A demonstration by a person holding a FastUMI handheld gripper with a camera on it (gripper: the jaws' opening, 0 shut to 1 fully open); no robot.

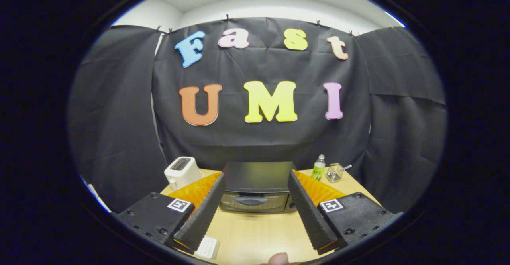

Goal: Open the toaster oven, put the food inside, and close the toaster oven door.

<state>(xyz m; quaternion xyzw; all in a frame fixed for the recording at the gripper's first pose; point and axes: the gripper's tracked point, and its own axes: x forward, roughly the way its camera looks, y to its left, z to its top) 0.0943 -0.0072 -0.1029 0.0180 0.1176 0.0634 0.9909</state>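
Note:
The black toaster oven [257, 185] stands on the wooden table [255, 233], straight ahead and beyond my fingers. Its glass door with a dark handle [252, 201] is closed. My gripper [255, 179] is held above the table, a short way back from the oven, open wide with nothing between its fingers. The two fingers frame the oven on either side. A rounded pinkish thing [278, 258], possibly food or a fingertip, peeks up at the near table edge; I cannot tell which.
A white pop-up toaster [182, 171] sits left of the oven. To the oven's right stand a small green-labelled bottle [318, 167] and a clear glass cup [334, 173] holding a utensil. A small white ridged object [207, 247] lies on the table near the left finger.

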